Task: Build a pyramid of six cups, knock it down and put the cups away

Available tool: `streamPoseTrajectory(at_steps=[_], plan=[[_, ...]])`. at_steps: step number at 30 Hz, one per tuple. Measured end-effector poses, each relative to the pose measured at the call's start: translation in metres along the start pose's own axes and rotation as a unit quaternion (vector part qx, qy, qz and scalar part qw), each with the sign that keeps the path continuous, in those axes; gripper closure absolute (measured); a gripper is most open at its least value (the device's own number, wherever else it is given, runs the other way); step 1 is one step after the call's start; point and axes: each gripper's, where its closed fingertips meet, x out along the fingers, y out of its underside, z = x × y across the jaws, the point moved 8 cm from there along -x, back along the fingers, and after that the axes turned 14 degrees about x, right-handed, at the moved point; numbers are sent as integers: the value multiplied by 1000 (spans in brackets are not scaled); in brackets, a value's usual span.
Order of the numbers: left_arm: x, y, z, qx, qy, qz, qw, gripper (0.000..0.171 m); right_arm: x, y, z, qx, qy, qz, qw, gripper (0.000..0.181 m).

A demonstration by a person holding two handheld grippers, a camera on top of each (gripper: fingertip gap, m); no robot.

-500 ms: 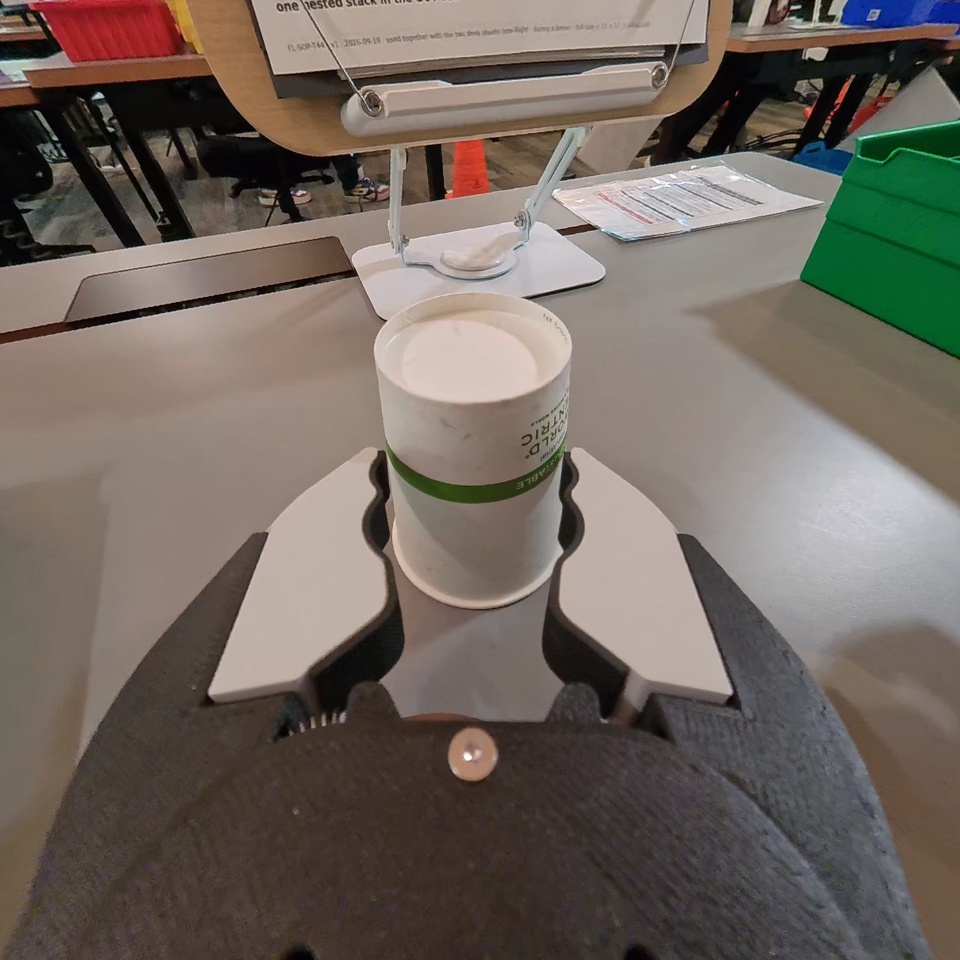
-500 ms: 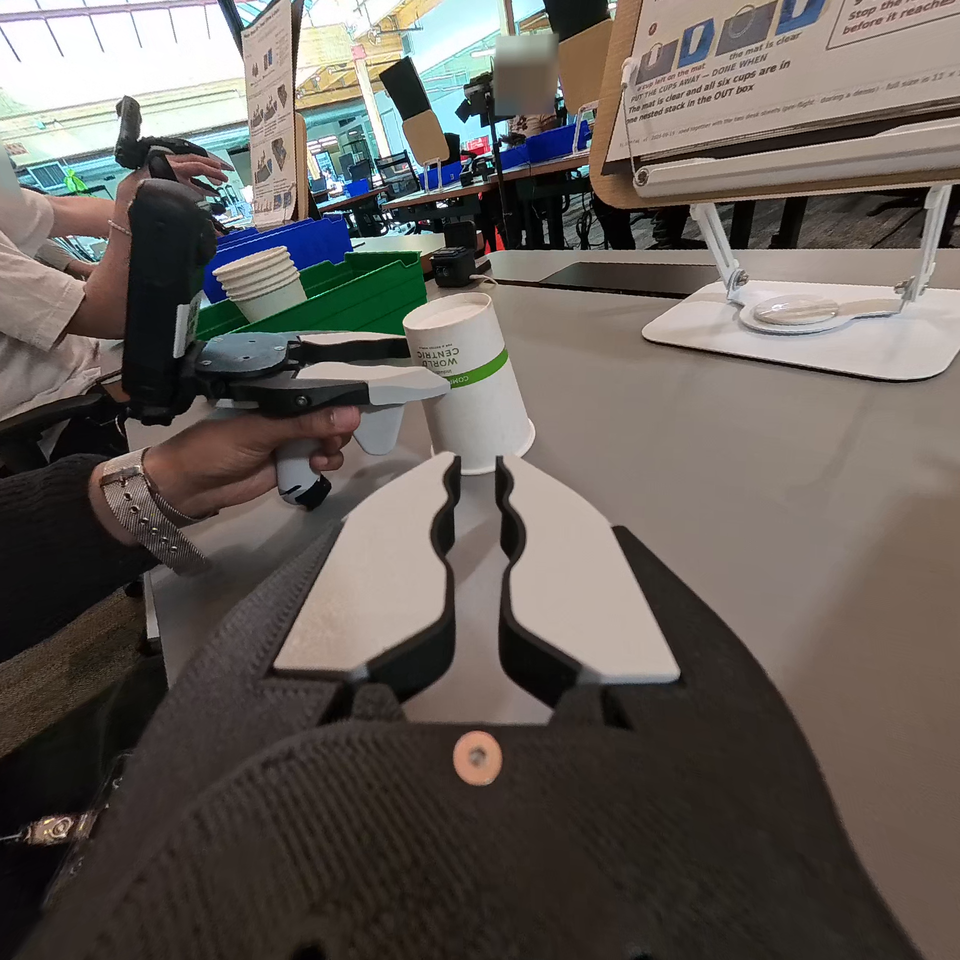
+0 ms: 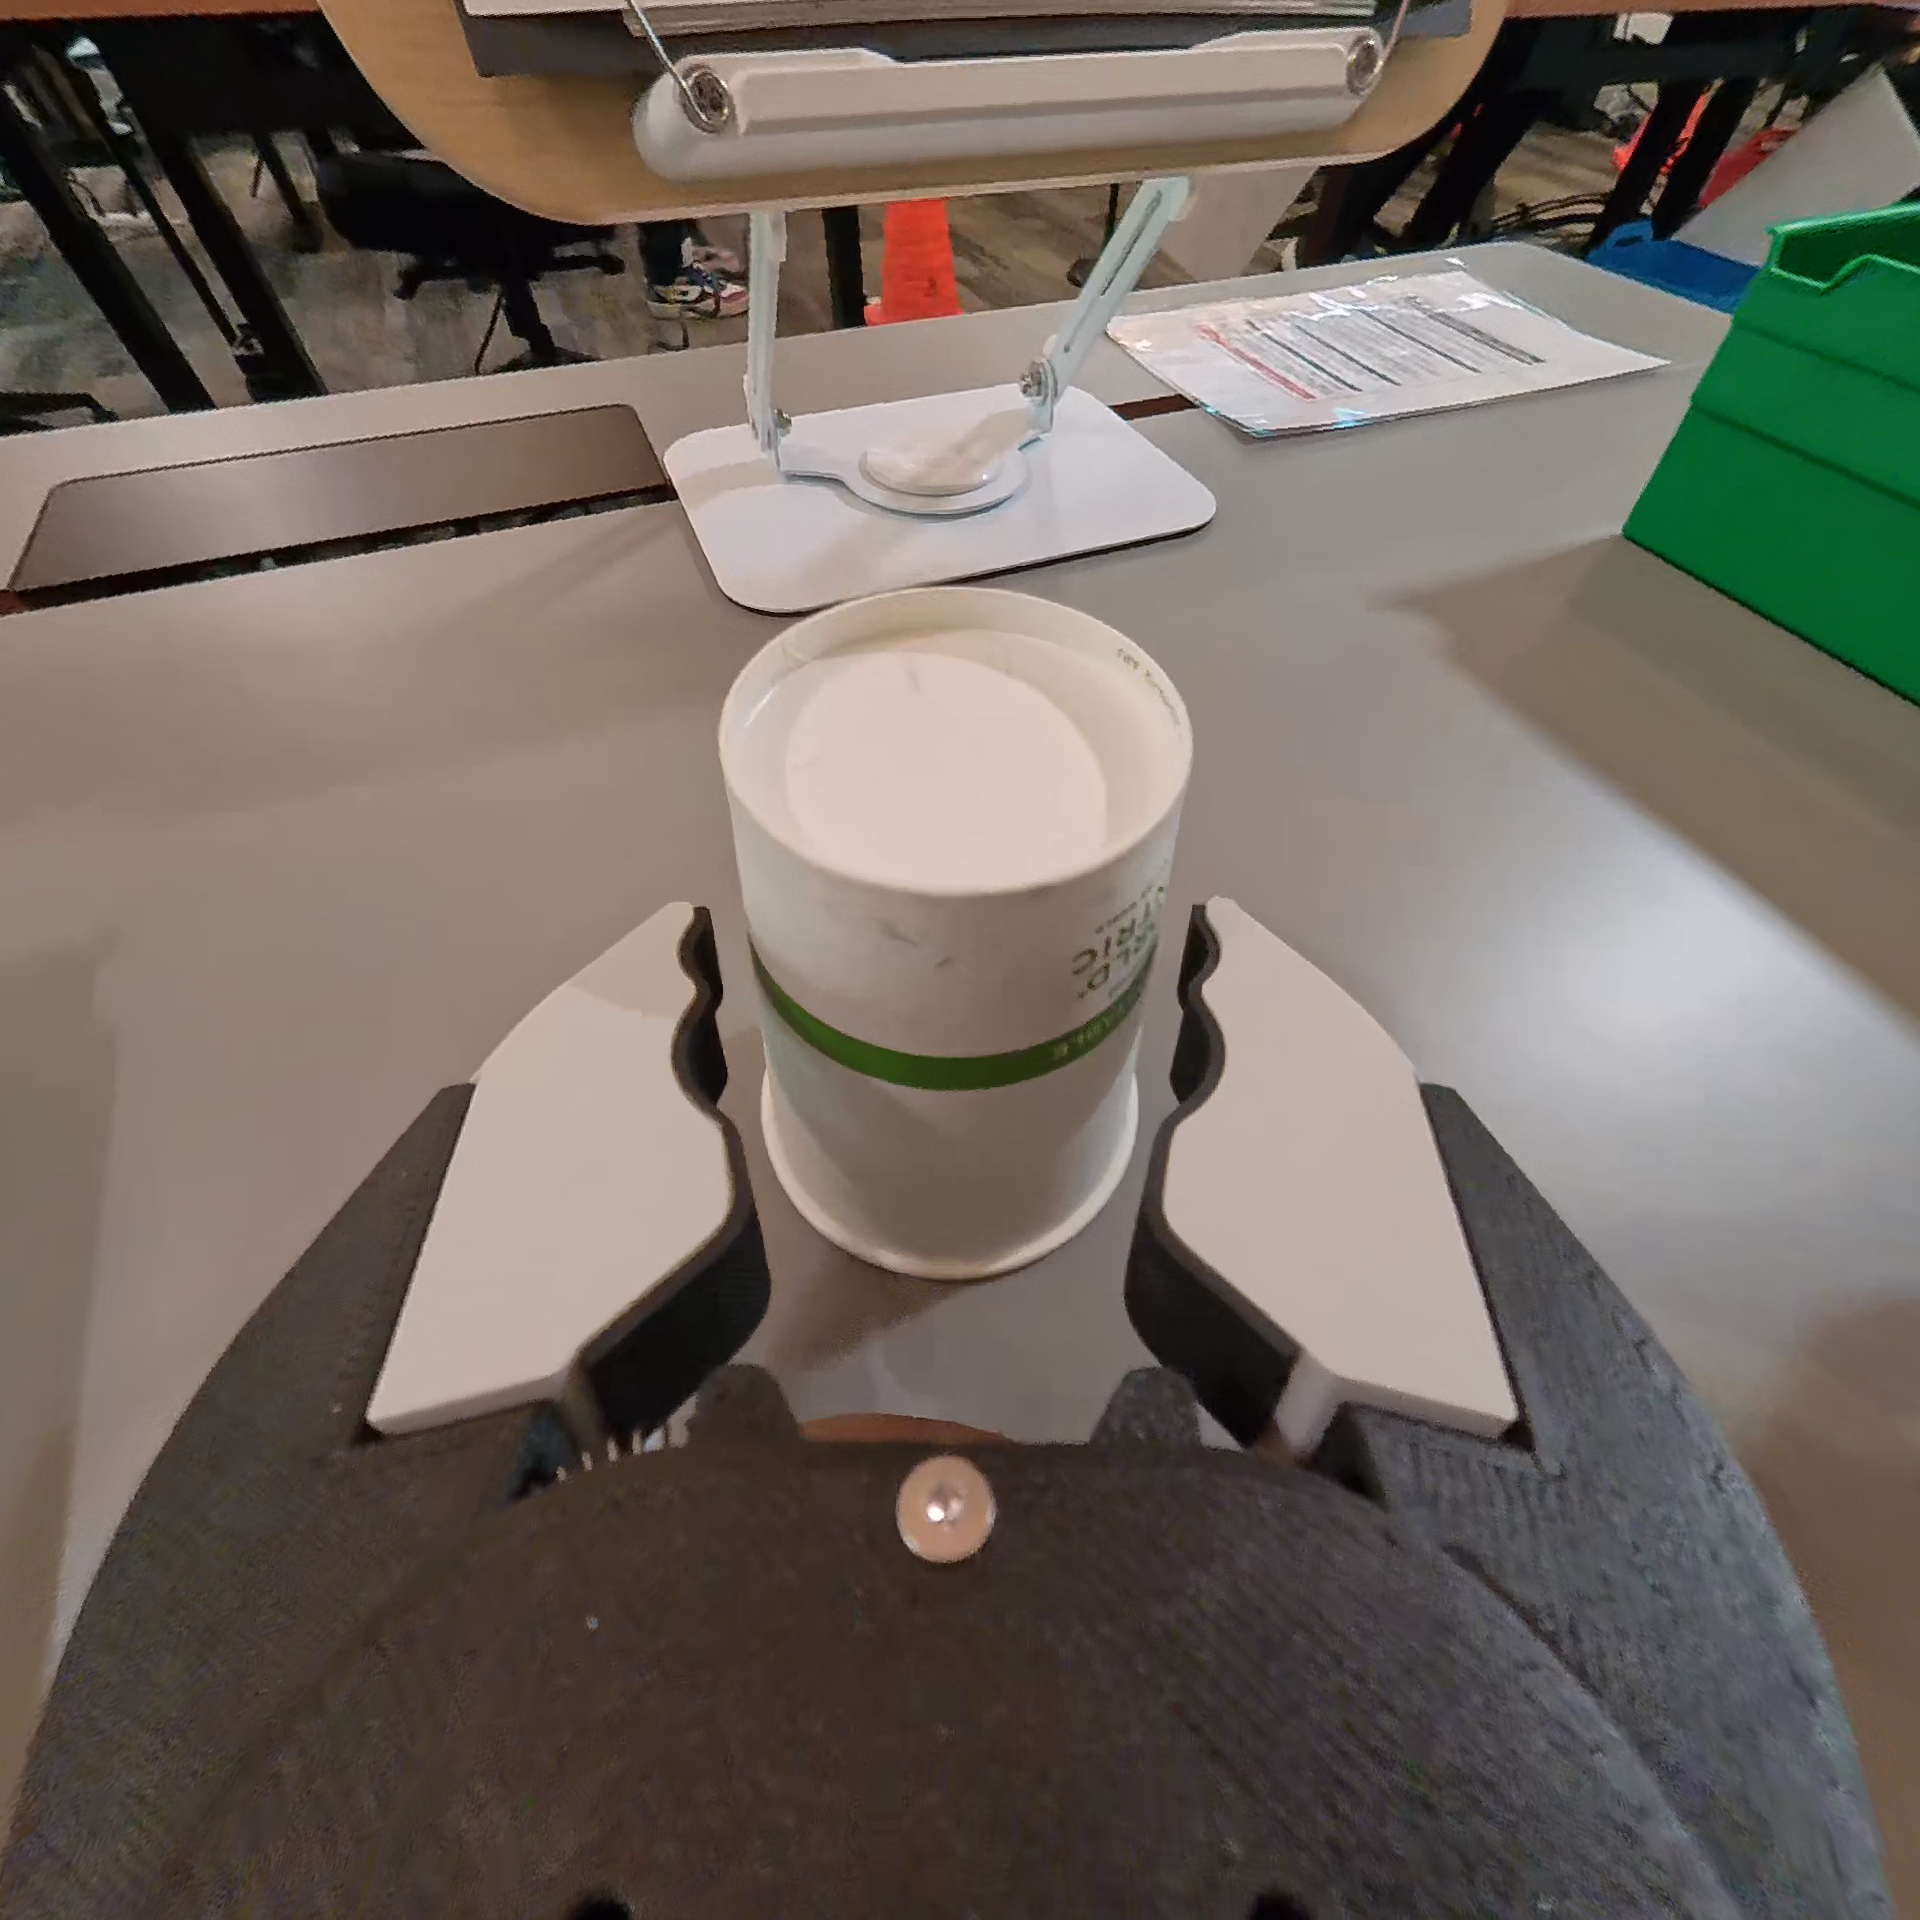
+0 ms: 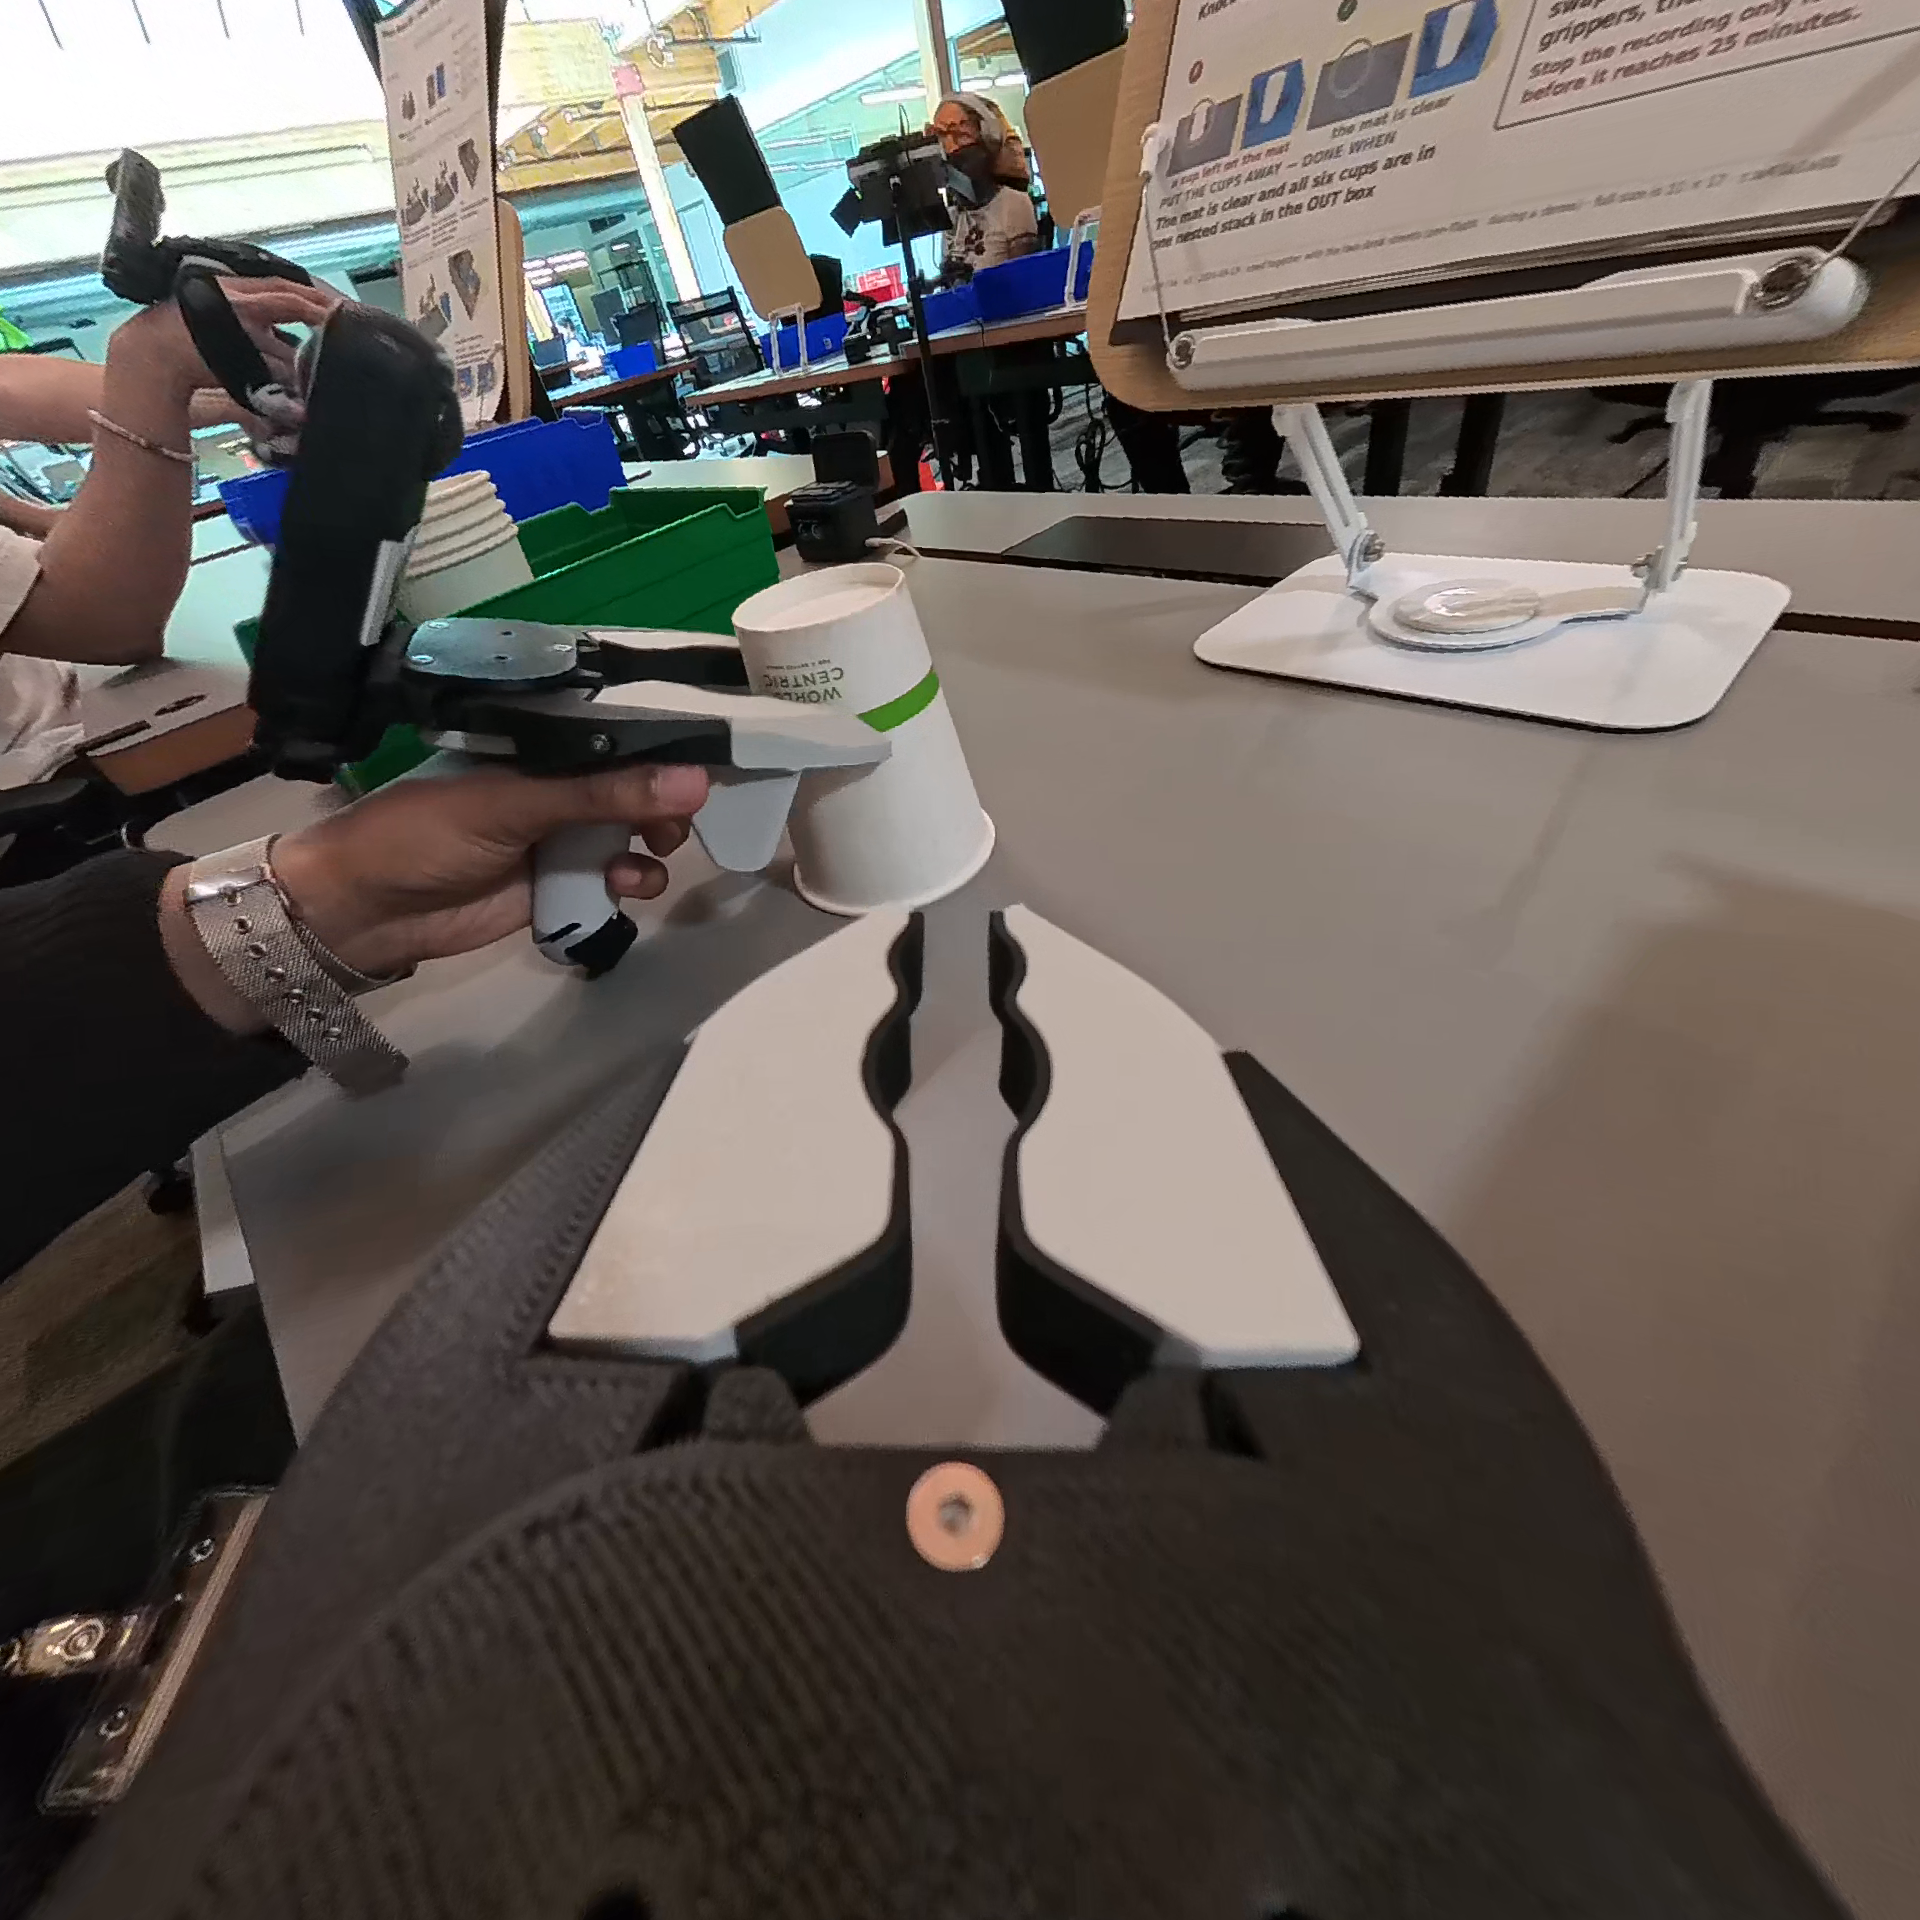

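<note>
A white paper cup (image 3: 951, 935) with a green band stands upside down on the grey table (image 3: 364, 810). My left gripper (image 3: 951, 914) is open, with one finger on each side of the cup and a small gap at each side. The cup (image 4: 873, 738) also shows in the right wrist view, with the left gripper (image 4: 810, 717) around it, held by a person's hand (image 4: 468, 862). My right gripper (image 4: 956, 920) is empty, its fingers almost together with a narrow gap. It points at the cup's rim from just short of it.
A white document stand (image 3: 935, 509) stands behind the cup. A green bin (image 3: 1787, 499) is at the right and a laminated sheet (image 3: 1371, 343) lies at the far right. In the right wrist view another green bin (image 4: 644, 561) holds a stack of cups (image 4: 457, 540).
My left gripper's fingers were against the cup's sides and now stand apart from it. The cup stays upside down on the table. My right gripper has hardly moved.
</note>
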Motion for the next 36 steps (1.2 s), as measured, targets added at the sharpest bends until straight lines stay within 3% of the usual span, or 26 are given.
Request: streamPoseTrajectory(at_steps=[13,36], plan=[[14,-4,0,2,5,9,1000,86,-12,0,-6,3,19,-7,1000,169],[2,2,6,-5,-13,11,1000,90,1,1,2,-2,-6,2,1000,169]])
